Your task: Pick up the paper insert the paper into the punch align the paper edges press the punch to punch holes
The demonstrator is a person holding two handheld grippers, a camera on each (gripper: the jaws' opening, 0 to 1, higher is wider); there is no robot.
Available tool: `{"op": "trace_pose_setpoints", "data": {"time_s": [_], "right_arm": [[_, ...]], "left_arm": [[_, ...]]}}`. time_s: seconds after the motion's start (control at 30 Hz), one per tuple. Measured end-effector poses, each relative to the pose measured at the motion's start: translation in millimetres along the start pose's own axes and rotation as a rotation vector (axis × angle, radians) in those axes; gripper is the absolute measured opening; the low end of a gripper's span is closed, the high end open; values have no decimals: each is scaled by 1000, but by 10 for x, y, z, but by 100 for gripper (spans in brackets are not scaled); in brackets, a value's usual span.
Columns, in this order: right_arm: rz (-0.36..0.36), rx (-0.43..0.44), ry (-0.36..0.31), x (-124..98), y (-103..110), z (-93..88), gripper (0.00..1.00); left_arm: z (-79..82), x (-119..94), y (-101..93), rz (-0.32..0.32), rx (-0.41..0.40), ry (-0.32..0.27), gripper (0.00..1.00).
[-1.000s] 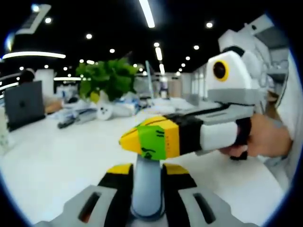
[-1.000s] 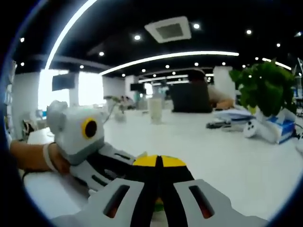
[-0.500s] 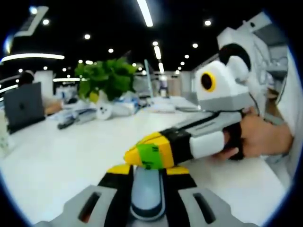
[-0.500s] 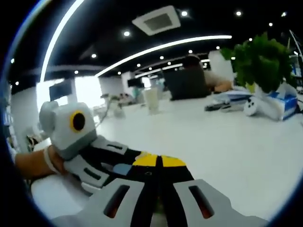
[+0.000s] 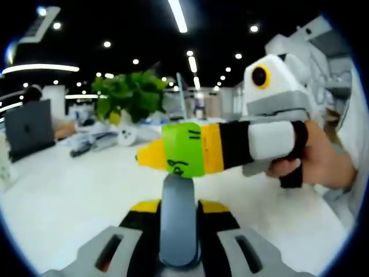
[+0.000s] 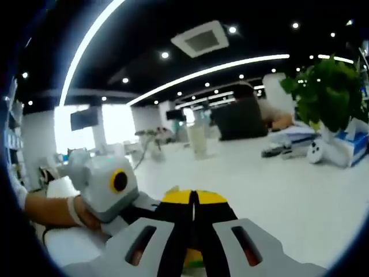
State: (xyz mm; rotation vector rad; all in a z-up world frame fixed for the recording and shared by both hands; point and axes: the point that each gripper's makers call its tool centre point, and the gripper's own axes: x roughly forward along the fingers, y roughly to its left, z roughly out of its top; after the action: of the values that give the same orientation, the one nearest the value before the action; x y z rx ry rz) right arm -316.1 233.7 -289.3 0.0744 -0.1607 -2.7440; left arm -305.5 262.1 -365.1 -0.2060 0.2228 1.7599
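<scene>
Left gripper view, left claw [image 5: 179,203] clamping upright grey punch [image 5: 179,222], right claw [image 5: 151,156] closed crosswise above.

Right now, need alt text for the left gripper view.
The left gripper holds a grey-blue lever between its jaws, while the right gripper, held in a hand, reaches across from the right with its yellow-green tip just above the lever. Behind, a white table with a plant and a laptop.

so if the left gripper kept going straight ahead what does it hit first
Most likely the right gripper, whose yellow-and-green jaws cross just above and ahead of the left gripper. Depth is unclear, and it might pass underneath. Beyond lies the white table, with a plant farther back.
</scene>
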Motion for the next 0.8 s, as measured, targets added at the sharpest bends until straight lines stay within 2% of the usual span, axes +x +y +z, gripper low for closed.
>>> {"op": "trace_pose_setpoints", "data": {"time_s": [0.07, 0.17, 0.2, 0.27, 0.33, 0.37, 0.43, 0.47, 0.63, 0.8], "right_arm": [[-26, -58, -36, -56, -129, 123, 4], [-99, -108, 6, -176, -484, 43, 5], [-132, -106, 23, -245, -660, -42, 5], [-158, -68, 26, -338, -842, -165, 5], [-175, 5, 9, -397, -922, -253, 5], [-165, 40, 7, -410, -916, -306, 5], [-173, 15, 13, -444, -926, -291, 5], [-177, -4, -16, -442, -922, -235, 5], [-160, -43, 68, -378, -856, -402, 12], [-163, -100, 107, -344, -810, -455, 16]], "left_arm": [[-2, -2, -4, 0, -2, 0, 26], [-3, -11, -12, 0, 0, -3, 26], [-3, -10, -15, 0, 2, -3, 26], [-3, -11, -12, -1, 0, -3, 26], [-2, -11, -5, -4, -8, -3, 26], [-2, -14, -6, -5, -11, -4, 26], [-3, -17, -13, -5, -8, -5, 26], [-2, -17, -14, -5, -7, -5, 26], [12, -13, -8, -7, -7, -11, 28], [39, -17, -15, -15, -20, -19, 35]]}}
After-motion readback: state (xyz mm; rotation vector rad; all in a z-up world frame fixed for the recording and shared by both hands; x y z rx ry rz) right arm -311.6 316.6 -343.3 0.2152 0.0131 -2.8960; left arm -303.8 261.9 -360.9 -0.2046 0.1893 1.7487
